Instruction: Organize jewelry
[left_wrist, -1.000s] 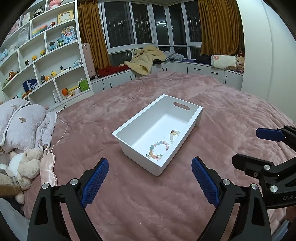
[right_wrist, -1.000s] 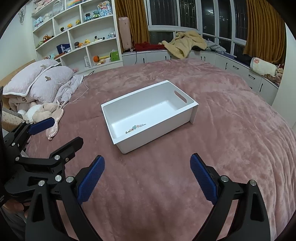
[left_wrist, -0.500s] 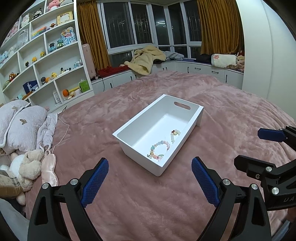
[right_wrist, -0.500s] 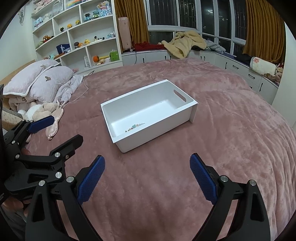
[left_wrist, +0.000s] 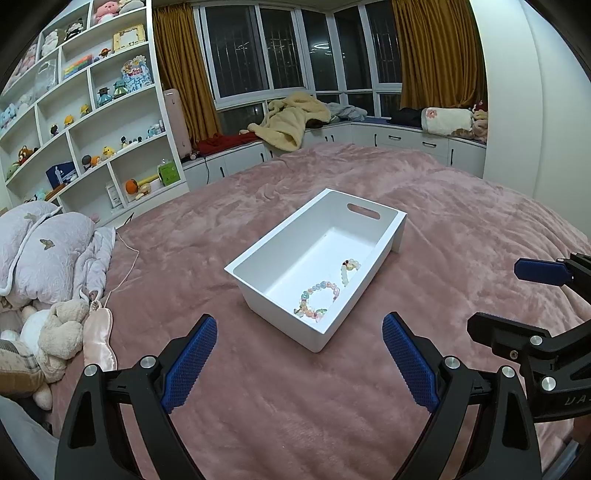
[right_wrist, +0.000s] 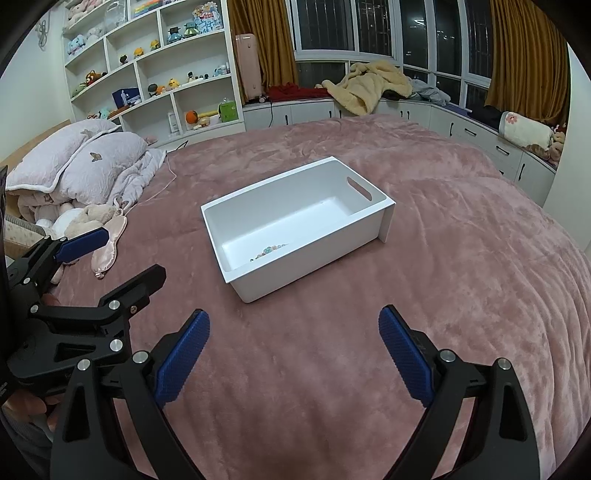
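A white plastic bin (left_wrist: 280, 242) (right_wrist: 310, 267) sits on the pink bedspread. Inside it lie a multicoloured bead bracelet (left_wrist: 317, 299) and a pale bead bracelet (left_wrist: 347, 271); the right wrist view shows only a strip of beads (right_wrist: 269, 251) over the bin wall. My left gripper (left_wrist: 299, 363) is open and empty, held above the bedspread short of the bin. My right gripper (right_wrist: 293, 356) is open and empty too, also short of the bin. Each gripper shows at the edge of the other's view.
Pillows (left_wrist: 40, 251), plush toys (left_wrist: 55, 332) and a pink sleep mask (left_wrist: 98, 339) lie at the left edge of the bed. White toy shelves (left_wrist: 85, 122) and a window bench with blankets (left_wrist: 291, 122) stand beyond the bed.
Both grippers have drawn back slightly from the bin; it sits a little farther off in both views. Nothing was picked up or let go.
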